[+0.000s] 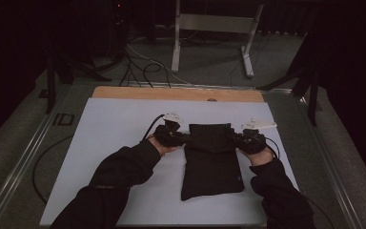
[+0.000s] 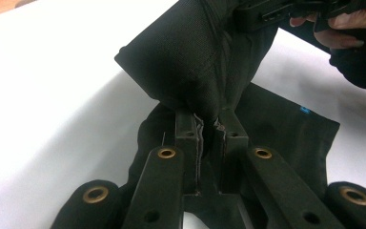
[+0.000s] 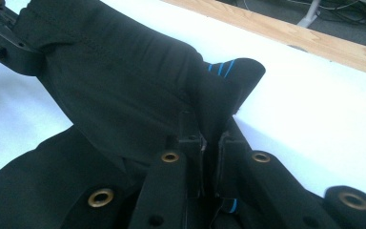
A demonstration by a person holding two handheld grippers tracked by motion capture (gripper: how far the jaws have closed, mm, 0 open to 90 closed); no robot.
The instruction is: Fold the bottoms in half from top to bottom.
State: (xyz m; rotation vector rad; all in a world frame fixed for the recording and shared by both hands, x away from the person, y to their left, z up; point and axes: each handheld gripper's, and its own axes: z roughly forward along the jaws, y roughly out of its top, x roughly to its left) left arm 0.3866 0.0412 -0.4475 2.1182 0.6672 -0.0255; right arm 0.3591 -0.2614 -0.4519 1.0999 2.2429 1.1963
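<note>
A black garment (image 1: 212, 162) lies on the white table sheet (image 1: 119, 129), its far part folded over and lifted. My left gripper (image 1: 183, 139) is shut on the garment's left edge and my right gripper (image 1: 233, 137) is shut on its right edge. In the left gripper view the jaws pinch a bunched fold of the black garment (image 2: 195, 71), with my left gripper (image 2: 209, 126) closed tight; the other gripper (image 2: 286, 9) holds the far side. In the right gripper view my right gripper (image 3: 212, 136) clamps the black garment (image 3: 124, 95), which shows thin blue stripes.
A wooden strip (image 1: 176, 94) runs along the table's far edge. Cables (image 1: 138, 67) and a metal stand (image 1: 209, 28) lie on the floor beyond. A person's dark sleeves (image 1: 124, 176) come in from the bottom.
</note>
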